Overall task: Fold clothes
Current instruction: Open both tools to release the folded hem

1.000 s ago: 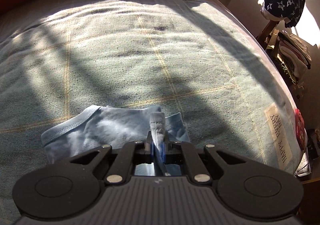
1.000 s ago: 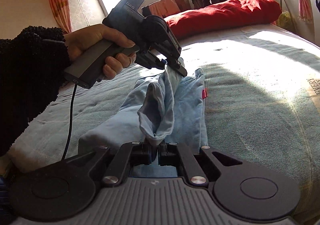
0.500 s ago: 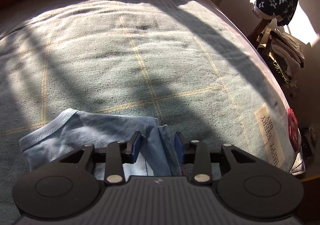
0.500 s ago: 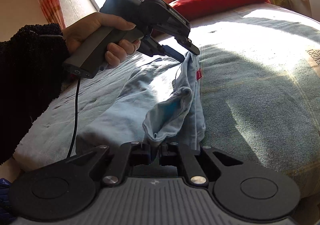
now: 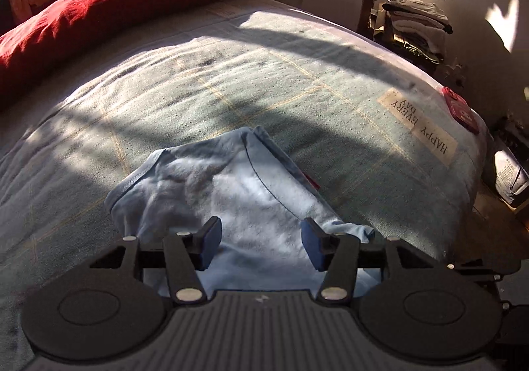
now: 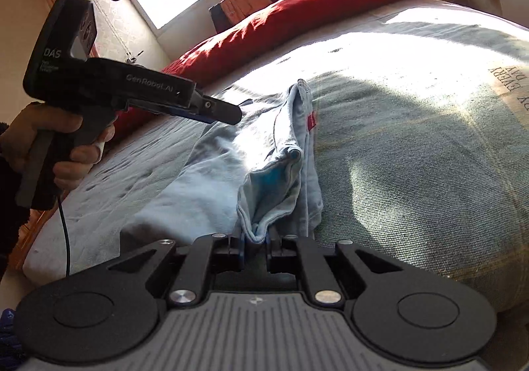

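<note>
Right hand-held gripper (image 6: 256, 243) pinches the rumpled, half-folded pale-blue shirt (image 6: 211, 172).

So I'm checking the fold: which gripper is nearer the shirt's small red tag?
Left. The left gripper hangs open above the light blue shirt, across the fold from the red tag. The right gripper is shut on the sleeve end, farther back.

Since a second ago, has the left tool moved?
Yes. The left tool let go of the blue shirt, opened and pulled back toward the person, away from the red pillow.
</note>
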Action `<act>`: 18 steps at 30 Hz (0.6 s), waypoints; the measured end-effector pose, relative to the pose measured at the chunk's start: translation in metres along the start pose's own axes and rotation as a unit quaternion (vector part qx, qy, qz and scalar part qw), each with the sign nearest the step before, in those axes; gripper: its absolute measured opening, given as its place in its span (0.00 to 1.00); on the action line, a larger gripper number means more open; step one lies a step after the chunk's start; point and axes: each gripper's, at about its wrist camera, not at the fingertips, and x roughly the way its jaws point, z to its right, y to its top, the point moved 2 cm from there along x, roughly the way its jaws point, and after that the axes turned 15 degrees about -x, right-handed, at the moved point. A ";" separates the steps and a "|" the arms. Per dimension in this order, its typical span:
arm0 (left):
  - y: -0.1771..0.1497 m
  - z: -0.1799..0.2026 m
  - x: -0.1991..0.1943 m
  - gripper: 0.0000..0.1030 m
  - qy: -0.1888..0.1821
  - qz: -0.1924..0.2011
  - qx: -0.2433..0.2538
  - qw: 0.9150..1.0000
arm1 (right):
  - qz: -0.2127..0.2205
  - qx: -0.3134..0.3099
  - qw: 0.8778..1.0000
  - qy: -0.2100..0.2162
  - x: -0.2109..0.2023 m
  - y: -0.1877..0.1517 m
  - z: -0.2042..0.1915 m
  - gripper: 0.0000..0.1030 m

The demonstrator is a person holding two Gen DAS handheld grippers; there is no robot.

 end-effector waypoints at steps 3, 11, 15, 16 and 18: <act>-0.035 -0.004 -0.026 0.56 0.003 0.014 0.020 1.000 | -0.001 0.007 1.000 -0.004 -0.001 -0.001 0.002 0.18; -0.119 0.000 -0.084 0.72 0.020 0.090 0.074 0.993 | 0.024 -0.009 0.998 -0.056 -0.034 0.006 -0.002 0.40; -0.149 0.008 -0.078 0.72 0.064 0.119 0.115 0.984 | 0.047 -0.045 0.996 -0.059 -0.051 0.021 -0.017 0.50; -0.155 0.011 -0.073 0.72 0.075 0.130 0.127 0.981 | 0.049 -0.053 0.996 -0.060 -0.052 0.023 -0.022 0.50; -0.163 0.017 -0.061 0.72 0.091 0.155 0.146 0.973 | 0.055 -0.068 0.994 -0.060 -0.054 0.028 -0.030 0.51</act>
